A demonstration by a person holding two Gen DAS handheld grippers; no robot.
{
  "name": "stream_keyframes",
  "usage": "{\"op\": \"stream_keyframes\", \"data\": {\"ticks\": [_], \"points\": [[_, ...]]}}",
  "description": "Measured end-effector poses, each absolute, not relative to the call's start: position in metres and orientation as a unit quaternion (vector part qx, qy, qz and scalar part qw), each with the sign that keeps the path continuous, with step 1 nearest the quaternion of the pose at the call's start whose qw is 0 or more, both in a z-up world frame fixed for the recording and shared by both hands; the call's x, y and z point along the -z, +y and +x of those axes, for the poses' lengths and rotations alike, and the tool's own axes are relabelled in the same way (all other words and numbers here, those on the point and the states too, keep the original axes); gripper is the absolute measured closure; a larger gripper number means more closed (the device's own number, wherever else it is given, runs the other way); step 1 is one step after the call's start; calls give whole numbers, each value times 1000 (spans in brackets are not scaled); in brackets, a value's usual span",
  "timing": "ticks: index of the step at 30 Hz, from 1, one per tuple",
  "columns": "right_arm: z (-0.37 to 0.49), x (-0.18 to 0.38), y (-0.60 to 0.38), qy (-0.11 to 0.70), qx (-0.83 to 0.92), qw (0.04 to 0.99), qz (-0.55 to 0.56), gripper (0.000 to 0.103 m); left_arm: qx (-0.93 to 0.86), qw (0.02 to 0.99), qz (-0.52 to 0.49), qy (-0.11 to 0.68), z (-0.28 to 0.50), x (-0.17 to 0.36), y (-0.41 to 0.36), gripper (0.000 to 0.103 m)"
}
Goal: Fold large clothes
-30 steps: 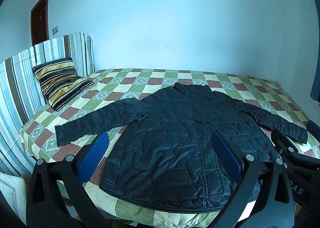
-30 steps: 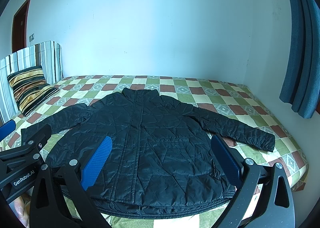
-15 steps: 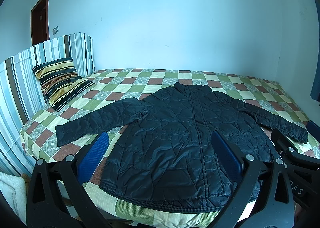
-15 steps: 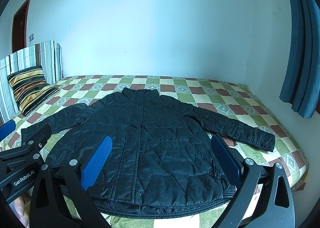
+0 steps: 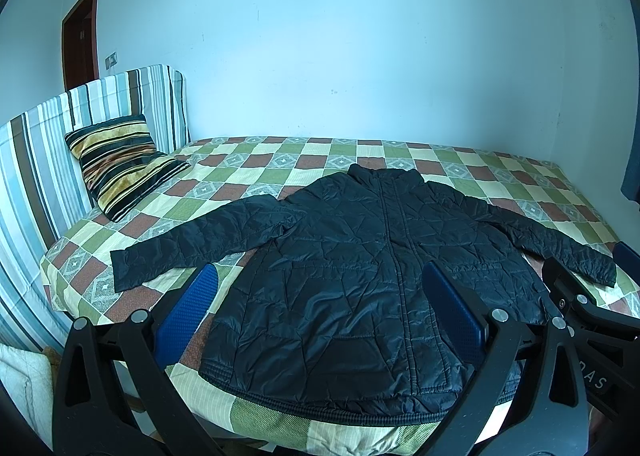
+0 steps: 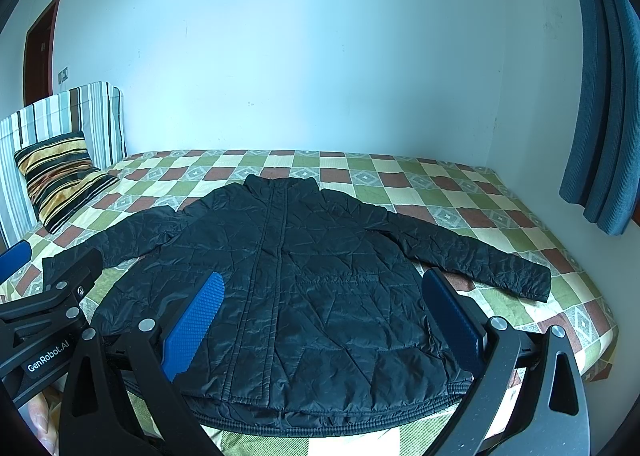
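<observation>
Flat on the bed (image 5: 248, 180), front up: black quilted jacket (image 5: 360, 268), collar toward the far wall, hem at the near edge, both sleeves spread out to the sides. Checked bedspread underneath. Striped pillow (image 5: 120, 168) propped against the striped headboard (image 5: 48, 144) at the left. Blue curtain (image 6: 600, 96) at the right in the right wrist view. Left gripper (image 5: 320, 316) spread wide, blue pads apart, holding nothing, hovering over the hem. Right gripper (image 6: 324, 324) likewise wide open and empty, also above the hem, just beside the left one.
</observation>
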State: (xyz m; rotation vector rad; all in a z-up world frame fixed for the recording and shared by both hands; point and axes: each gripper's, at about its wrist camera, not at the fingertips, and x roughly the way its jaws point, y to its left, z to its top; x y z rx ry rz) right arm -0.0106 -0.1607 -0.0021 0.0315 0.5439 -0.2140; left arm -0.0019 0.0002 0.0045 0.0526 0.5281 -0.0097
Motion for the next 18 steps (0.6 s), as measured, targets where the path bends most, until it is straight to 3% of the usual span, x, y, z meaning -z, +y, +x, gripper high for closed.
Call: {"op": "stream_keyframes", "data": {"ticks": [18], "points": [[-9,1,-159,270,105,957,17,5,5,965,26,262,-2,-5,-1,2]]}}
